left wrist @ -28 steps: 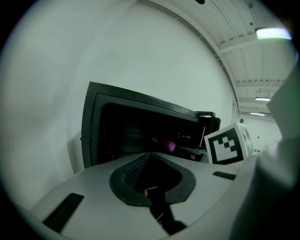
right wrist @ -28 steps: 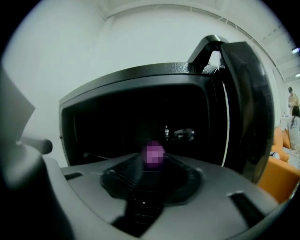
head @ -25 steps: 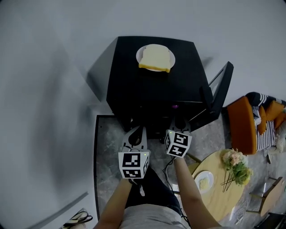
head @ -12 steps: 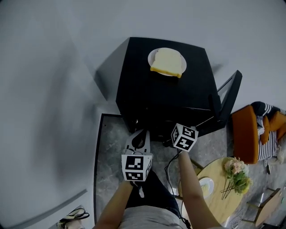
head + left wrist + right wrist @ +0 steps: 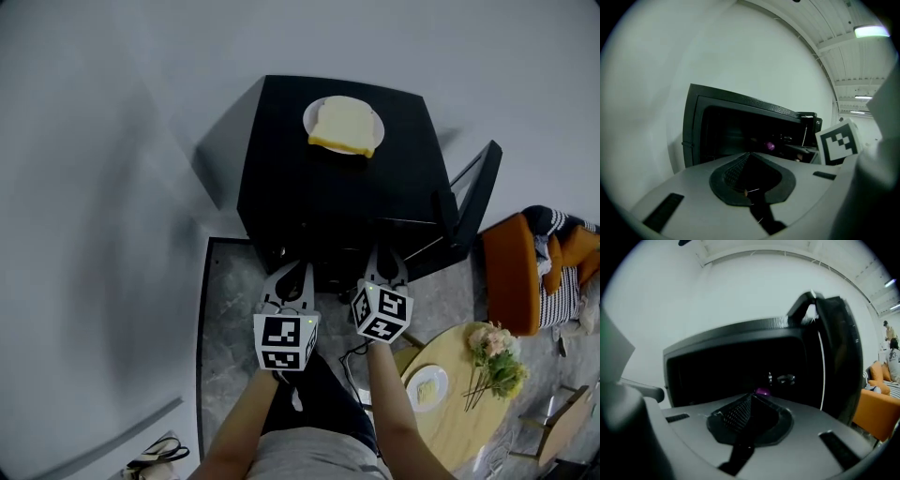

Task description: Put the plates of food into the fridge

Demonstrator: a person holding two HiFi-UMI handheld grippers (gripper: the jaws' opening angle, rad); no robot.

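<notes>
A white plate with a slice of toast [image 5: 343, 125] sits on top of the black fridge [image 5: 319, 202], whose door [image 5: 473, 197] stands open to the right. Both grippers hang side by side in front of the fridge's dark opening. My left gripper [image 5: 292, 273] is shut and holds nothing, its tips meeting in the left gripper view [image 5: 749, 154]. My right gripper [image 5: 384, 256] is likewise shut and empty [image 5: 751, 395]. A second plate of pale food [image 5: 427, 384] rests on the round wooden table [image 5: 459, 422] behind my right arm.
Inside the fridge a small purple thing [image 5: 762, 391] lies on a shelf. Flowers [image 5: 495, 361] lie on the wooden table. An orange chair [image 5: 511, 277] with striped cloth stands right of the door. A white wall runs along the left, and the floor is grey stone.
The right gripper reached up toward the fridge opening half a second ago and has drawn back beside the left gripper. The left gripper has stayed in place.
</notes>
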